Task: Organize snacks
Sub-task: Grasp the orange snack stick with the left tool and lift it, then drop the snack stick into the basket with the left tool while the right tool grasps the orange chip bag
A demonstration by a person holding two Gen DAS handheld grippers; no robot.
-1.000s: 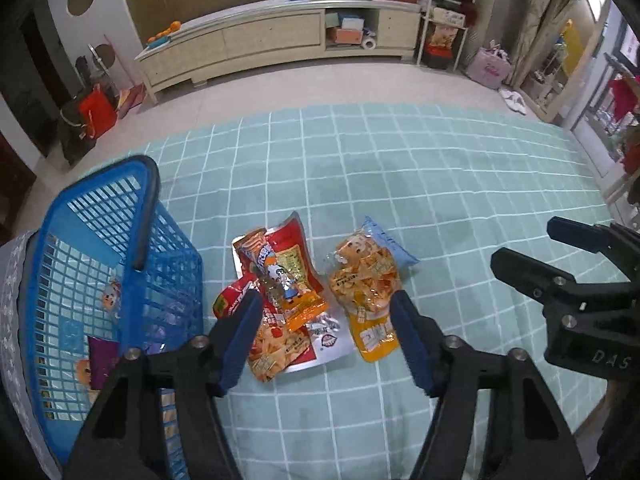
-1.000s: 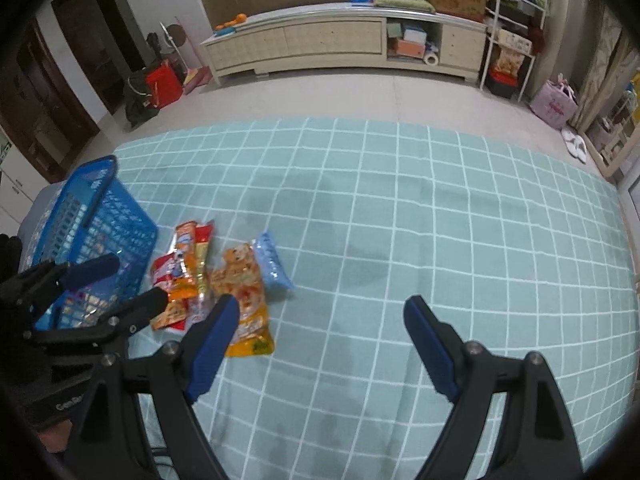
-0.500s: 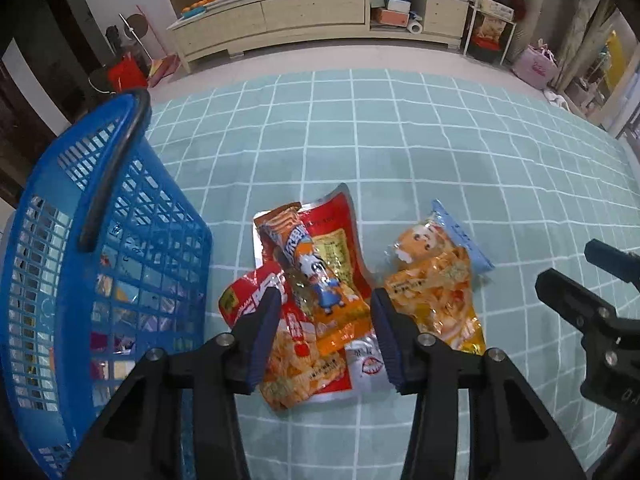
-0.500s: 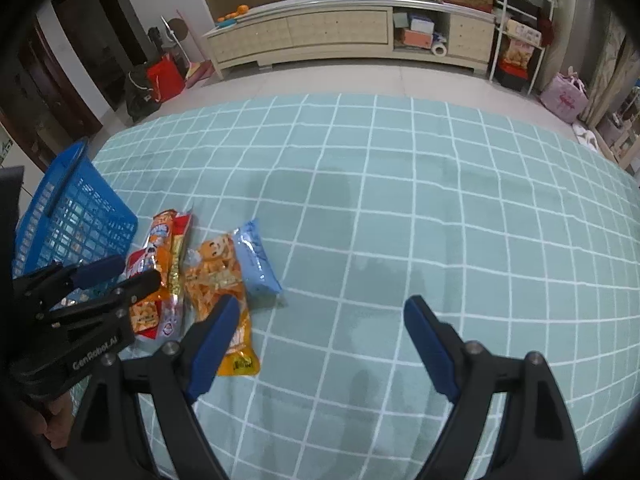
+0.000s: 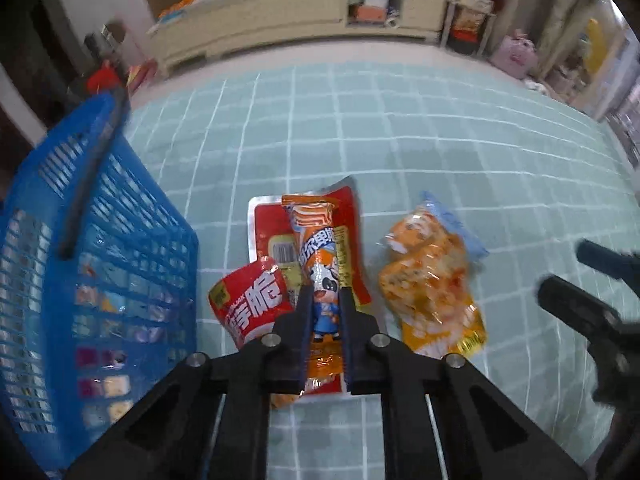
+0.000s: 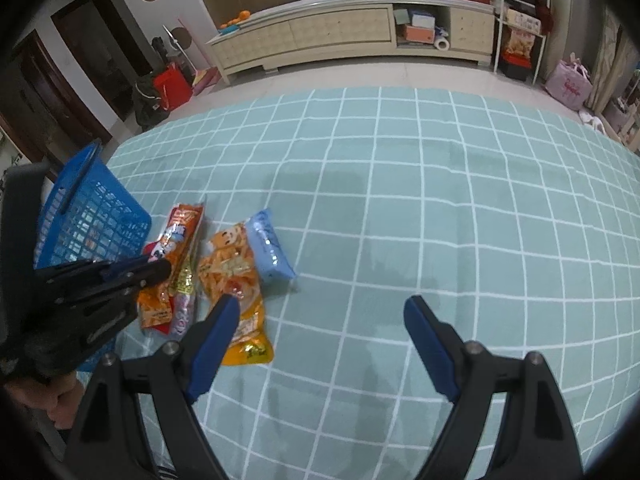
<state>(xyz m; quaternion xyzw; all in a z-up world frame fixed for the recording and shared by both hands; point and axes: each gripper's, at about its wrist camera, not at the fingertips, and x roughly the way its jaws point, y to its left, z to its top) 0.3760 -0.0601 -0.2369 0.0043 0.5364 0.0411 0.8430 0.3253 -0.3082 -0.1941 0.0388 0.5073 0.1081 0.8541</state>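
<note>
Left wrist view: left gripper [image 5: 325, 300], jaws just closing, is clamping orange snack stick [image 5: 320, 256] atop red packets beside blue basket [image 5: 96, 264]; right gripper [image 6: 320, 312] is hanging wide open w/ nothing between.

Blue lattice basket [image 5: 120, 264], teal white-grid cloth [image 6: 440, 200], orange snack packet [image 5: 432, 292]

Indoor light was even and dim; the left wrist view was motion-blurred, both views fisheye-bent with dark corners.
</note>
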